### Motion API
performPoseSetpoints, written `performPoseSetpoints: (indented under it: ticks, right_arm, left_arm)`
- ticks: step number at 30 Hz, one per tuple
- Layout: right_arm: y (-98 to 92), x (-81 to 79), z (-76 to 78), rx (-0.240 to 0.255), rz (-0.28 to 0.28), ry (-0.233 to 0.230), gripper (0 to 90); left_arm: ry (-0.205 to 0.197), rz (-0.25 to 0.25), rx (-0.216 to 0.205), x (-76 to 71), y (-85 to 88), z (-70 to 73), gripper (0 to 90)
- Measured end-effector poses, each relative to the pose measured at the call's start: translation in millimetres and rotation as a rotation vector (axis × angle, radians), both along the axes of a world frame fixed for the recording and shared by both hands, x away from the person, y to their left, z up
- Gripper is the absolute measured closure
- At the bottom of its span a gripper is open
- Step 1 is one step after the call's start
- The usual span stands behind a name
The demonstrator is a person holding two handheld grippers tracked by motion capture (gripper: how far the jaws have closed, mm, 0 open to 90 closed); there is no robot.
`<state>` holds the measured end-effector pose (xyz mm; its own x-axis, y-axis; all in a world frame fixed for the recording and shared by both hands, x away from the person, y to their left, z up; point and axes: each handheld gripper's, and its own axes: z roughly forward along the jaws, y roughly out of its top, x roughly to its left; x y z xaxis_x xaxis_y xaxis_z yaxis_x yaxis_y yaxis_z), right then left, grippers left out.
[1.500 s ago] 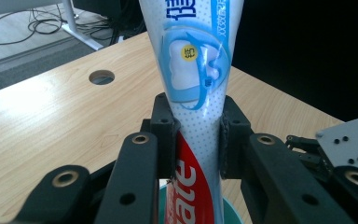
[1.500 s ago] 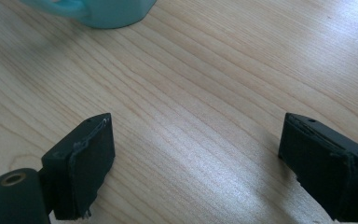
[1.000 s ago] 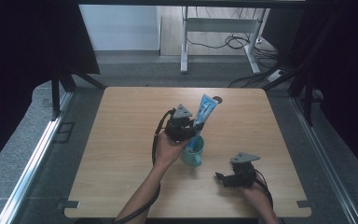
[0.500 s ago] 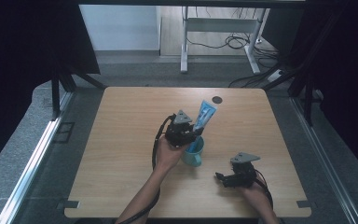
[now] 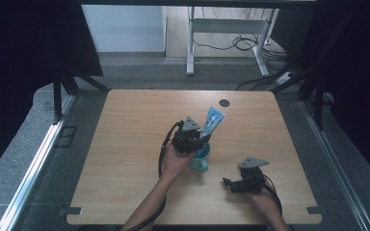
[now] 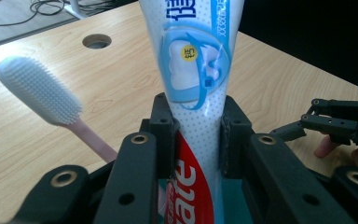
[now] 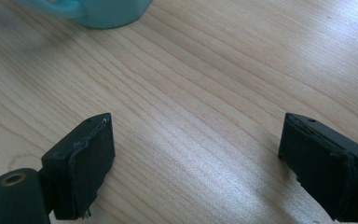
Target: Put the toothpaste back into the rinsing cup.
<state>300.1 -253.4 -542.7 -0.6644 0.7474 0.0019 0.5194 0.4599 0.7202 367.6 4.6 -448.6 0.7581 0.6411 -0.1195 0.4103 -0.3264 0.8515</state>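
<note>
At a wooden table (image 5: 125, 144), the left gripper (image 5: 192, 139) is clamped on a toothpaste tube (image 5: 212, 121) that stands nearly upright, its lower end down in a teal cup (image 5: 201, 159) near the middle of the tabletop. From the high view the tube leans slightly away from the person, rising above the gripper's grey plate. The left gripper view gives the grip in detail: both black pads press the tube's narrow waist (image 6: 198, 126), blue-and-white print above and red lettering below, with the teal of the cup just visible beneath. That same view brings out a toothbrush (image 6: 51, 100) with a pale bristle head and pink handle, slanting up from the cup just beside the tube (from above it is too small to tell). The right gripper (image 5: 231, 184) rests low on the table near the front edge, well apart from the cup. The right gripper view shows its jaws standing wide with bare wood grain between them, and the cup's base and handle (image 7: 98, 11) at the top edge.
</note>
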Motion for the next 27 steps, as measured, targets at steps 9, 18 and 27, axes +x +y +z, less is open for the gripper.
performPoseSetpoints:
  ticks: [9, 18, 27]
  right_arm:
    - [0.0, 0.0, 0.0, 0.0, 0.0, 0.001, 10.6]
    - [0.0, 0.0, 0.0, 0.0, 0.001, 0.0, 10.5]
    - [0.0, 0.0, 0.0, -0.001, 0.0, 0.0, 10.5]
  left_arm:
    - [-0.004, 0.005, 0.005, -3.2, -0.8, -1.9, 71.4]
    - [-0.006, -0.002, 0.037, -5.8, 0.6, -4.8, 70.2]
    - [0.0, -0.009, 0.104, -11.3, 1.4, -12.4, 68.7]
